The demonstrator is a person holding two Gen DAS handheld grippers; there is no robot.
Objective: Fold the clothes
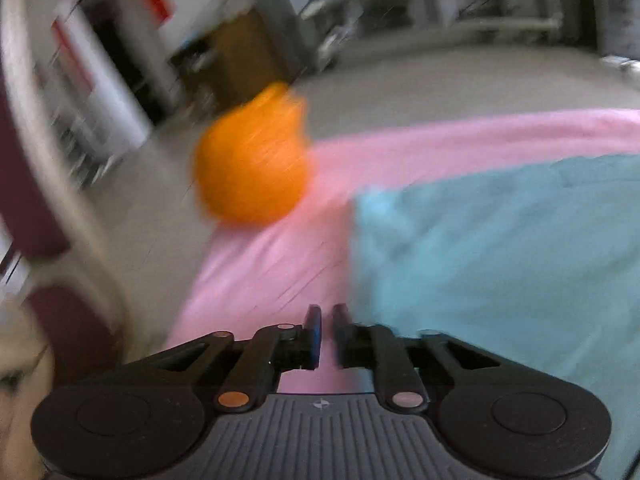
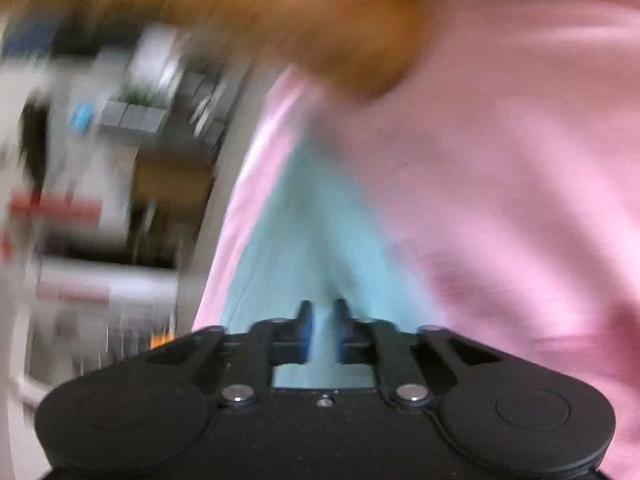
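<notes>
Mid-fold: light-blue cloth garment (image 1: 500,248) on pink fabric sheet (image 1: 256,280). Left gripper (image 1: 327,320), right gripper (image 2: 322,314): narrow gap, grasp indeterminable through blur. Next: pinch garment edge.

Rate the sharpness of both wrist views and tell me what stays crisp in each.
Left wrist view: heavy motion streaks smear the room and the orange object; the teal cloth on the pink sheet is soft, only the left gripper is crisp. Right wrist view: blurrier still; teal cloth and pink sheet are colour washes, only the right gripper is sharp.
</notes>
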